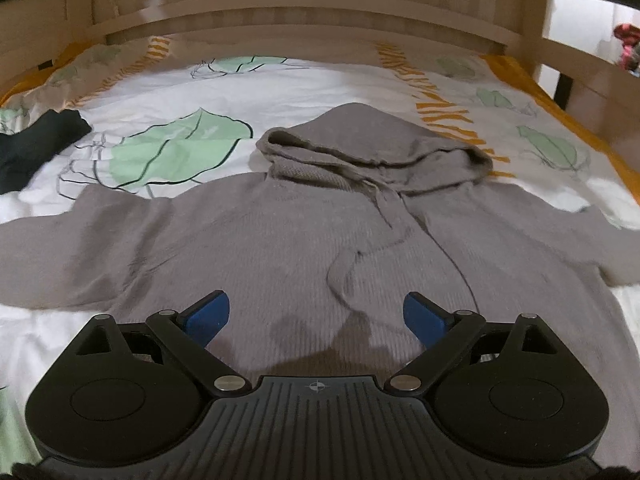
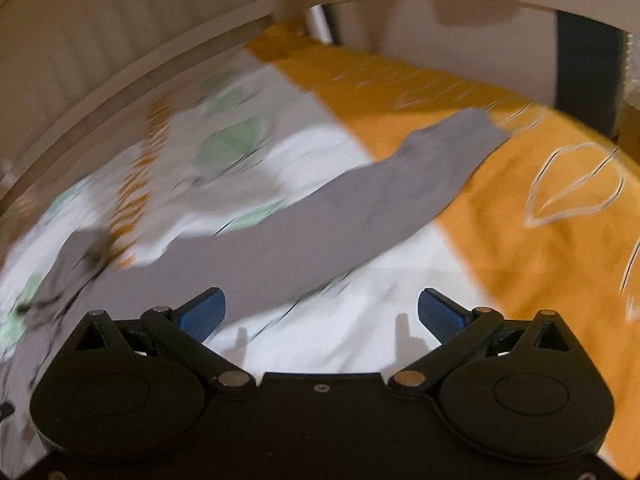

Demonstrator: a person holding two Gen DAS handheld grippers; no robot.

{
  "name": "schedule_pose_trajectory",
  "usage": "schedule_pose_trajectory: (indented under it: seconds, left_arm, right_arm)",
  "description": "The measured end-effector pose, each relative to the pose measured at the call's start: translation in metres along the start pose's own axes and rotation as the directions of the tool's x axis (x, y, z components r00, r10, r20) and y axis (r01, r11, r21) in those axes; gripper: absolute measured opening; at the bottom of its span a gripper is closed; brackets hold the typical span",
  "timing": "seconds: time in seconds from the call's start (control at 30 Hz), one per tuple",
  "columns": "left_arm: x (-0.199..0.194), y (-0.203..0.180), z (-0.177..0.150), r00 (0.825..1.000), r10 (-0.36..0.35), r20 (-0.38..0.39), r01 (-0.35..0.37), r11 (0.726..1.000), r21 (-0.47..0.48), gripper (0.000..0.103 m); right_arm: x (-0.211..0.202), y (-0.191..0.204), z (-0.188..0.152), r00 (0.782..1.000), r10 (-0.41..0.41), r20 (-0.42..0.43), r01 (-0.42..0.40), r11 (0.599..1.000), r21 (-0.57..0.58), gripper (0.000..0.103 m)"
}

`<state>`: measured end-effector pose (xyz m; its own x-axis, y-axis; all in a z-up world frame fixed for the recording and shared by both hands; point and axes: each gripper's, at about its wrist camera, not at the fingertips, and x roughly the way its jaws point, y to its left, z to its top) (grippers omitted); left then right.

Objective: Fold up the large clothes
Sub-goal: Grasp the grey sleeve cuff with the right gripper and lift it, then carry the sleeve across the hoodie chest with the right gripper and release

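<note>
The grey hoodie (image 1: 304, 236) is found spread flat on the bed's quilt (image 1: 280, 88), sleeves out; no fold is judged made. The left gripper (image 1: 316, 314) and right gripper (image 2: 322, 312) are held wide, empty

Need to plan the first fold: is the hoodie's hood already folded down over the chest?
No. In the left wrist view the hood lies flat on the bedspread above the hoodie body.
</note>
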<state>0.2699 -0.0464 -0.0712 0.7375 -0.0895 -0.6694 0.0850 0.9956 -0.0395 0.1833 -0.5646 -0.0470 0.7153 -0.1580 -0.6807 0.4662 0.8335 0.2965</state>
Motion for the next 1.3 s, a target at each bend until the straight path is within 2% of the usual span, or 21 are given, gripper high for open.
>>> schedule_pose_trajectory:
  seconds: [0.2, 0.23, 0.3, 0.43, 0.6, 0.63, 0.7, 0.73, 0.77, 0.87, 1.0, 1.1, 1.3]
  left_arm:
    - [0.035, -0.007, -0.007, 1.000, -0.021, -0.008, 0.021, 0.999, 0.032, 0.095]
    - [0.040, -0.009, -0.011, 1.000, -0.014, -0.015, 0.015, 0.999, 0.048, 0.096]
    - [0.040, -0.013, -0.019, 1.000, -0.006, 0.025, 0.004, 0.996, 0.084, 0.100]
    - [0.039, -0.013, -0.022, 0.999, -0.005, 0.033, 0.002, 0.997, 0.081, 0.102]
    - [0.040, -0.013, -0.023, 0.999, -0.004, 0.038, 0.000, 0.997, 0.082, 0.103]
    - [0.042, -0.014, -0.023, 0.999, 0.002, 0.038, -0.005, 0.996, 0.087, 0.103]
    - [0.043, -0.015, -0.024, 0.999, 0.007, 0.036, -0.010, 0.996, 0.092, 0.103]
    - [0.043, -0.015, -0.024, 0.999, 0.007, 0.036, -0.010, 0.996, 0.091, 0.103]
    - [0.043, -0.014, -0.024, 0.999, 0.005, 0.036, -0.009, 0.996, 0.089, 0.103]
    - [0.044, -0.014, -0.024, 0.999, 0.005, 0.036, -0.008, 0.996, 0.088, 0.103]
    - [0.044, -0.014, -0.024, 0.999, 0.005, 0.036, -0.008, 0.996, 0.089, 0.103]
    - [0.044, -0.014, -0.024, 0.999, 0.004, 0.035, -0.007, 0.996, 0.089, 0.103]
    - [0.044, -0.011, -0.021, 1.000, -0.013, 0.018, 0.012, 0.997, 0.077, 0.103]
  right_arm:
    - [0.037, -0.038, 0.031, 0.997, -0.066, 0.043, 0.063, 0.995, 0.082, 0.101]
    - [0.043, -0.043, 0.034, 0.996, -0.083, 0.046, 0.078, 0.993, 0.094, 0.099]
    - [0.051, -0.055, 0.038, 0.994, -0.103, 0.046, 0.097, 0.988, 0.123, 0.094]
    - [0.064, -0.074, 0.045, 0.989, -0.133, 0.063, 0.119, 0.975, 0.189, 0.075]
    - [0.074, -0.085, 0.051, 0.990, -0.109, 0.085, 0.087, 0.970, 0.228, 0.067]
    - [0.076, -0.086, 0.053, 0.991, -0.107, 0.083, 0.085, 0.970, 0.229, 0.062]
    - [0.081, -0.087, 0.055, 0.993, -0.088, 0.075, 0.069, 0.972, 0.223, 0.046]
    - [0.083, -0.088, 0.056, 0.995, -0.076, 0.063, 0.060, 0.973, 0.224, 0.017]
    - [0.085, -0.088, 0.057, 0.996, -0.074, 0.050, 0.060, 0.971, 0.229, 0.014]
    - [0.078, -0.076, 0.061, 0.994, -0.085, 0.063, 0.071, 0.976, 0.204, 0.014]
    - [0.052, -0.047, 0.076, 0.994, -0.046, 0.101, 0.031, 0.989, 0.145, 0.014]
    - [0.030, -0.018, 0.090, 0.990, 0.009, 0.139, -0.024, 0.994, 0.104, 0.013]
    - [-0.001, 0.076, 0.107, 0.975, 0.165, 0.151, -0.164, 0.986, -0.022, 0.013]
